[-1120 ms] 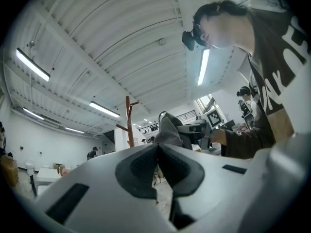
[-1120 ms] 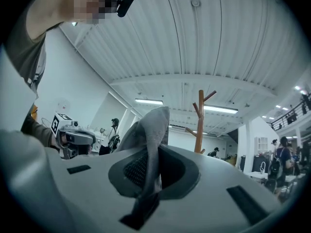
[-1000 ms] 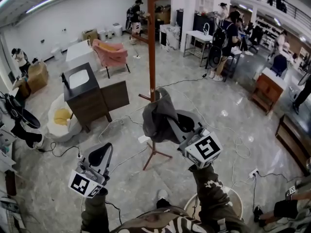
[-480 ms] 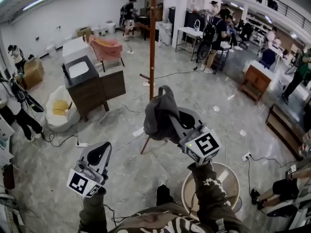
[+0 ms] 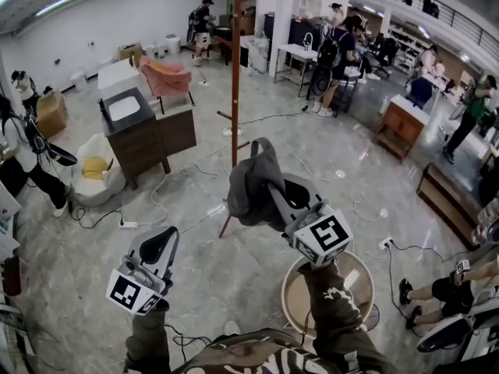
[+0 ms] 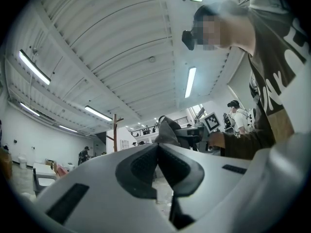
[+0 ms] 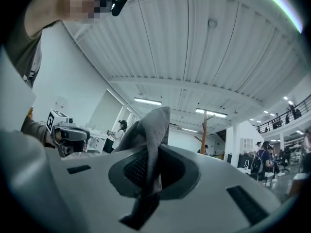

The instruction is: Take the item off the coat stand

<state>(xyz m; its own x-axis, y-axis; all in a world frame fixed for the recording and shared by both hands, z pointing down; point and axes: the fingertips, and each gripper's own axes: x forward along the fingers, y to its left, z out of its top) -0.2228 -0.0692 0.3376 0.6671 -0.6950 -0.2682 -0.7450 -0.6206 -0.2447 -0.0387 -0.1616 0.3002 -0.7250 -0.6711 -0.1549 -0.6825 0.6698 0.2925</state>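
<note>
The tall brown wooden coat stand (image 5: pixel 235 92) rises straight ahead, short pegs jutting sideways, legs splayed on the floor. The dark grey cloth garment (image 5: pixel 253 181), pinched in the right gripper's (image 5: pixel 274 193) jaws, hangs between the person and that pole, apart from it. Open grey marble floor (image 5: pixel 78 287) lies around the left gripper (image 5: pixel 162 240). White cables (image 5: pixel 179 221) trail across it. A round pale wooden stool (image 5: pixel 300 298) sits under the right arm, and a dark wooden cabinet (image 5: pixel 148 142) stands to the left.
</note>
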